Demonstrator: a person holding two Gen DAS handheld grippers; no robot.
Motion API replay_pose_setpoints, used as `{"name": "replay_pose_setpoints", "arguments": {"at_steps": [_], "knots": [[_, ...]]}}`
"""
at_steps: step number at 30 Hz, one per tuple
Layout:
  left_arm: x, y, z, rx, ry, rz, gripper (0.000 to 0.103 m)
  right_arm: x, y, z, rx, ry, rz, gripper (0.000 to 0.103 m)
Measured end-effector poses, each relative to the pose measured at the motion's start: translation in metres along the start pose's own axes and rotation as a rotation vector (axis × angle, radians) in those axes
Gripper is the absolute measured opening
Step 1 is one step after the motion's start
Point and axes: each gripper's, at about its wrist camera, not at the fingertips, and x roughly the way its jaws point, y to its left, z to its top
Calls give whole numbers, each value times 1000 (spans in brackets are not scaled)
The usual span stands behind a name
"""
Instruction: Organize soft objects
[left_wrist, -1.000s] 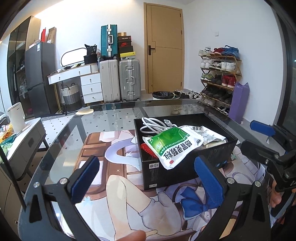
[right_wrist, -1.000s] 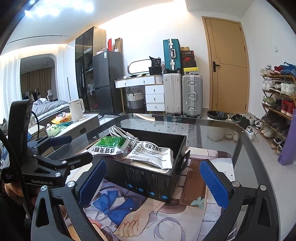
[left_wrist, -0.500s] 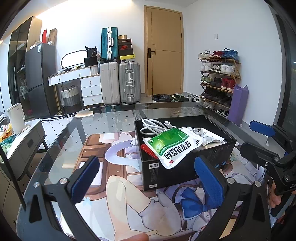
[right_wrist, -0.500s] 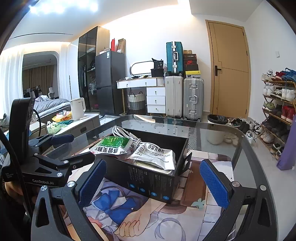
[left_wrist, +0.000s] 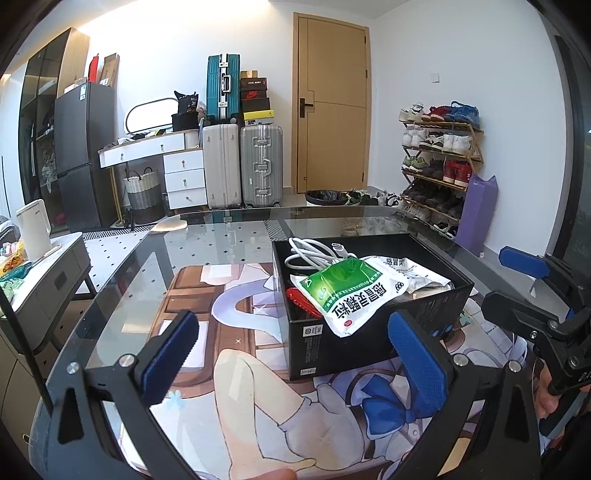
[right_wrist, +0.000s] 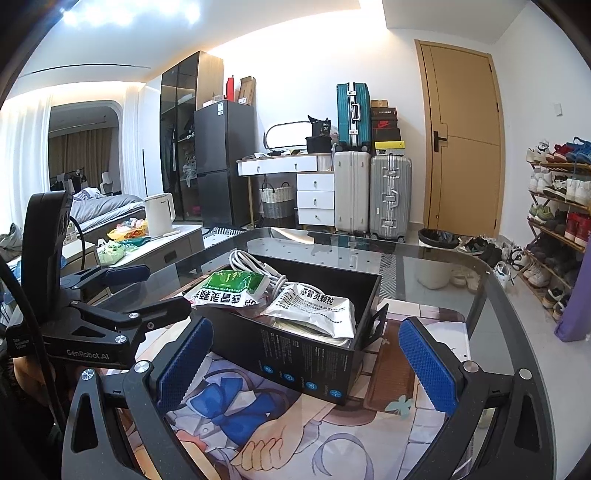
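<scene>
Little has moved since the earlier frames: both grippers remain held back from the black box, and the view has only drifted slightly. Left gripper, jaws wide apart and holding nothing, hovers over the printed mat on the glass table, just short of the box's near wall. Right gripper, jaws likewise wide and empty, faces the box from the other side; it appears at the right edge of the left wrist view. Inside the box lie a green-and-white packet, draped over the near rim, a silver-white packet beside it, a coiled white cable at the far end, and a red item partly hidden beneath the green packet. Suitcases and a shoe rack stand against the far walls.
</scene>
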Motion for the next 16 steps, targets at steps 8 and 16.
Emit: {"name": "replay_pose_setpoints", "arguments": {"at_steps": [8, 16], "knots": [[1, -1, 0, -5, 1, -2, 103, 0, 0, 0, 0, 1, -2, 102], [0, -2, 1, -7, -4, -4, 103, -1, 1, -1, 2, 2, -1, 102]]}}
